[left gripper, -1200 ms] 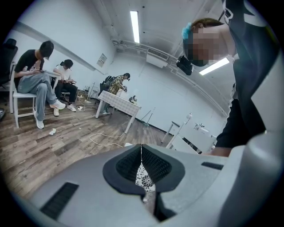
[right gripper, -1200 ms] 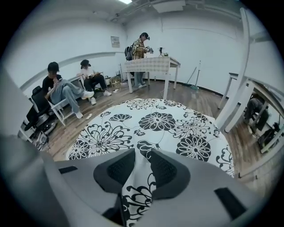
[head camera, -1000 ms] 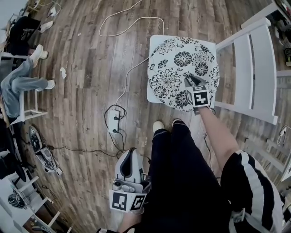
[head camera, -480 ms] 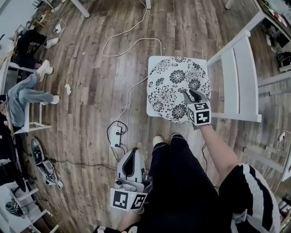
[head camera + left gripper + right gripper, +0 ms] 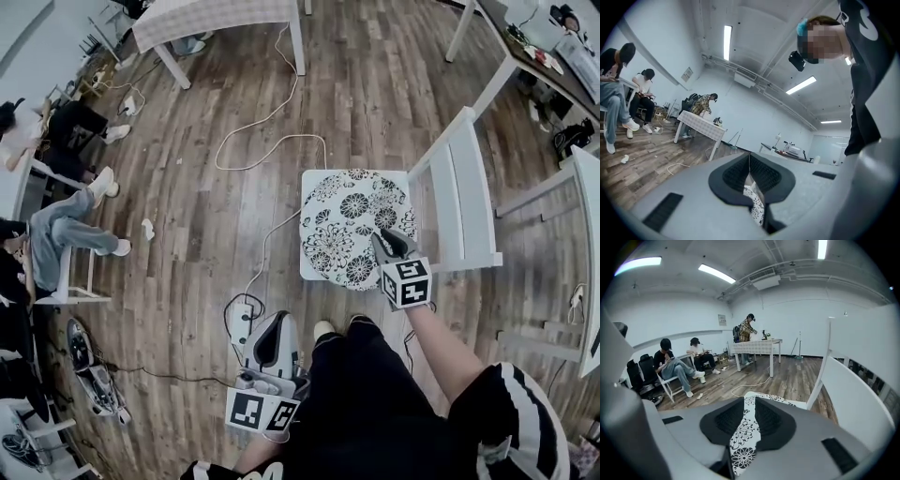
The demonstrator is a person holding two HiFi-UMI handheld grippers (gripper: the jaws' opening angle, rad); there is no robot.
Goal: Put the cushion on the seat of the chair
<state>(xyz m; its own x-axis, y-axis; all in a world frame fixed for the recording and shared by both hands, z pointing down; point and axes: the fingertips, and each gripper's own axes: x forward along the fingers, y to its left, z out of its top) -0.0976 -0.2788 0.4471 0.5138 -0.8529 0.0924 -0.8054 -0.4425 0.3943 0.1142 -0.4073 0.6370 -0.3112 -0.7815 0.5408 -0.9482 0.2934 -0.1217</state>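
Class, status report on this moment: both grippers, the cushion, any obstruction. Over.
Left gripper shut, empty, held low. Right gripper shut on cushion edge. Cushion flat on chair seat. Nothing in the way.

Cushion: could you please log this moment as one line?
cushion flat on chair seat | right gripper shut on its near edge | left gripper shut, empty

a large open workroom, more lab or studio than home.
bare white walls [image 5: 801, 319], long ceiling strip lights [image 5: 727, 42] and an exposed white ceiling air unit [image 5: 764, 283] above a brown wood-plank floor [image 5: 197, 122]; a white power strip [image 5: 241, 323] with loose cables lies on it, a counter draped in checked cloth [image 5: 754, 347] stands farther off, and seated people [image 5: 670, 363] line one wall.
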